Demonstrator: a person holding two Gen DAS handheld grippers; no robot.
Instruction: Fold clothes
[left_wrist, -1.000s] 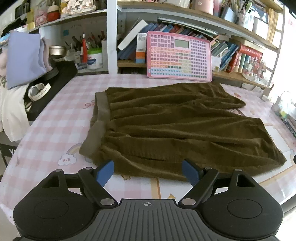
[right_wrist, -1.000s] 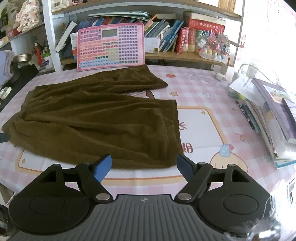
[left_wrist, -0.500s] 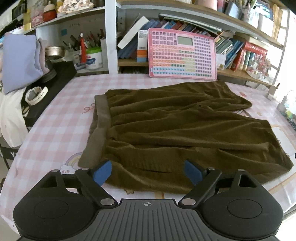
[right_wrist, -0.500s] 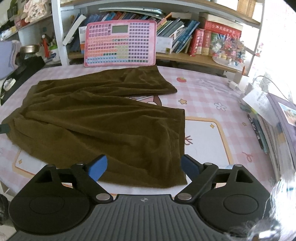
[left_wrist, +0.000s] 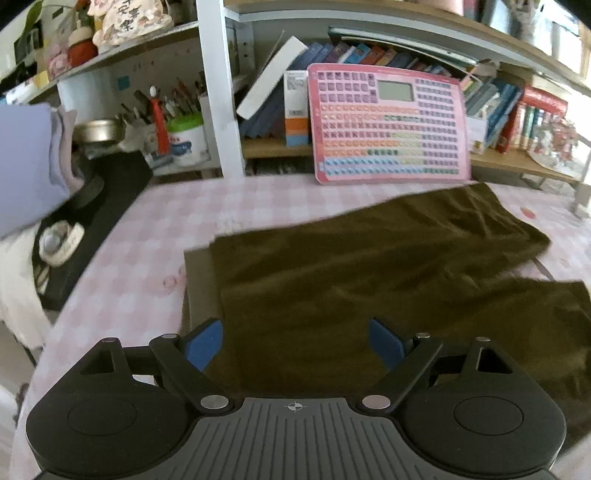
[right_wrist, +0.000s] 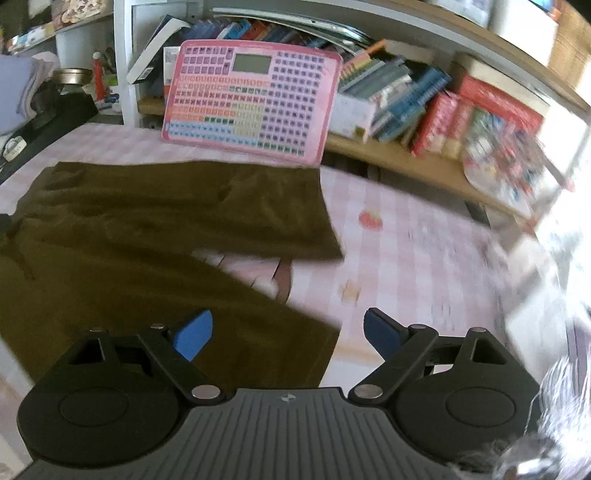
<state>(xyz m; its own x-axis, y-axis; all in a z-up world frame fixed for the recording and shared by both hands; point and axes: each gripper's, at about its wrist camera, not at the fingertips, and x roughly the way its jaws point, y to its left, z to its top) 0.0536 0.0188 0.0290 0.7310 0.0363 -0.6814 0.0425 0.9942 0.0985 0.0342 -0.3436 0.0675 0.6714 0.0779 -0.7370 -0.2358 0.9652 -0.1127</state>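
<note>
The brown trousers (left_wrist: 388, 280) lie spread flat across the middle of the table (left_wrist: 147, 236), waistband toward its left edge, both legs running toward the right edge and splayed apart. No fold is made yet; all folding remains. The left gripper (left_wrist: 295, 341) hangs over the near waistband corner, jaws wide, holding nothing. The right gripper (right_wrist: 287, 332) hangs over the near leg's hem, jaws wide, empty. A pink keyboard toy (right_wrist: 251, 101) leans at the far edge.

Trousers (left_wrist: 388, 266) lie spread on the desk (left_wrist: 155, 236); a keyboard board (left_wrist: 388, 125) leans against the bookshelf (left_wrist: 214, 88) behind.
</note>
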